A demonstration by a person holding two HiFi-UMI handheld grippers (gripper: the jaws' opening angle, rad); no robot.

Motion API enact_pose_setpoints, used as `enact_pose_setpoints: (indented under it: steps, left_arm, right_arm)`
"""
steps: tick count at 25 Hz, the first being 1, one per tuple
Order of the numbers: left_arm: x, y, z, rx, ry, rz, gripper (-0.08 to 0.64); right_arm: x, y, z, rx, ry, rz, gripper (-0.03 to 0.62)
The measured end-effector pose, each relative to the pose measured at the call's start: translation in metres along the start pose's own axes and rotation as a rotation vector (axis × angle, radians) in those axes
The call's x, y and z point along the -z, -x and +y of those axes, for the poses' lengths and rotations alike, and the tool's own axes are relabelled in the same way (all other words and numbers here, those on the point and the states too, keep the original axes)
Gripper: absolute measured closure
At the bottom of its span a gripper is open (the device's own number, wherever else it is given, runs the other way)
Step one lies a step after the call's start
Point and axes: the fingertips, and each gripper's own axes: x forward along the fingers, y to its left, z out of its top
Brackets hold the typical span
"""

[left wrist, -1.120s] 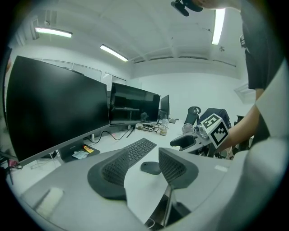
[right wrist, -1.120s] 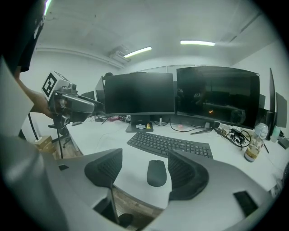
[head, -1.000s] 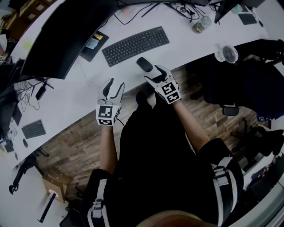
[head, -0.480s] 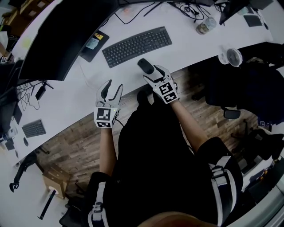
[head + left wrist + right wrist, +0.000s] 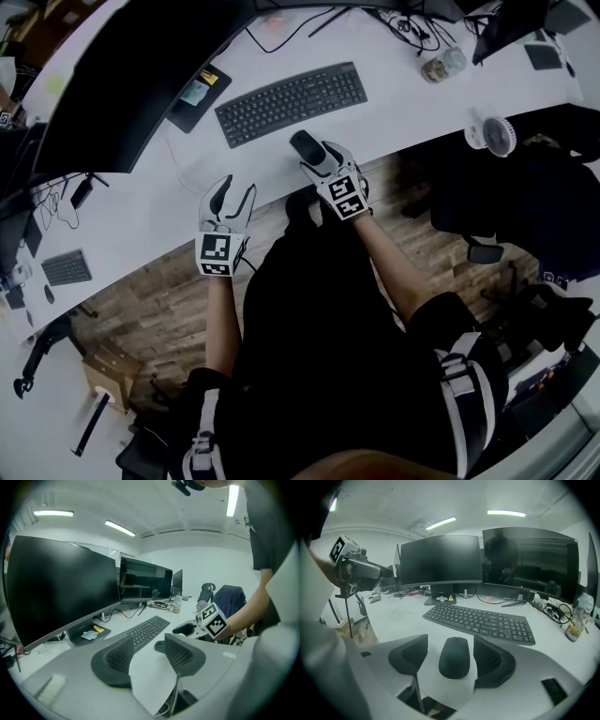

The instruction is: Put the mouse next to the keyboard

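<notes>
Near desk [image 5: 393, 616] edge: mouse [image 5: 454, 657] lying between jaws, just before keyboard [image 5: 480, 620]
Right gripper [image 5: 450, 645]: spread around mouse, not pinching
Left gripper [image 5: 149, 641]: spread, empty

I count two of my own: my left hand-held gripper [image 5: 234, 190] and my right hand-held gripper [image 5: 319, 157]. One mouse [image 5: 454, 657] lies between the jaws of the right one. There are two keyboards on the counter [image 5: 187, 178]: a large keyboard [image 5: 291, 101] just beyond my right hand-held gripper, and a small keyboard [image 5: 67, 268] well off to the left of my left one. Ahead of my left hand-held gripper stand three screens: a near monitor [image 5: 61, 583], a second monitor [image 5: 145, 580] and a third monitor [image 5: 177, 579]. Well to the right of my right hand-held gripper are one jar [image 5: 442, 65] and one fan [image 5: 494, 137].
</notes>
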Motion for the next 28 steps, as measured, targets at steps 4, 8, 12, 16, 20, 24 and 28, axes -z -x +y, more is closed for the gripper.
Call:
enact_pose_setpoints:
  steps: [4,8,12,16,20,24,28]
  left_arm:
    - [-0.001,-0.004,0.001,-0.006,0.001,0.011,0.353]
    - [0.001,-0.006,0.002,-0.008,0.003,0.024,0.353]
    - [0.006,-0.006,0.005,-0.011,0.005,0.042,0.353]
    - [0.007,-0.005,0.007,-0.016,0.006,0.048,0.353]
    - [0.005,-0.004,0.009,-0.016,0.0,0.047,0.353]
    - [0.005,-0.002,0.009,-0.016,-0.005,0.044,0.353]
    - [0.006,0.001,0.007,-0.012,-0.008,0.035,0.354]
  right_arm:
    - [0.009,-0.014,-0.006,0.002,-0.006,0.03,0.285]
    - [0.018,-0.028,-0.01,0.01,-0.005,0.052,0.287]
    - [0.028,-0.04,-0.012,0.011,-0.01,0.082,0.285]
    - [0.032,-0.049,-0.012,0.014,-0.012,0.104,0.282]
    - [0.033,-0.055,-0.012,0.032,0.0,0.124,0.288]
    - [0.038,-0.06,-0.012,0.059,0.0,0.155,0.293]
    - [0.042,-0.061,-0.013,0.078,-0.015,0.174,0.295]
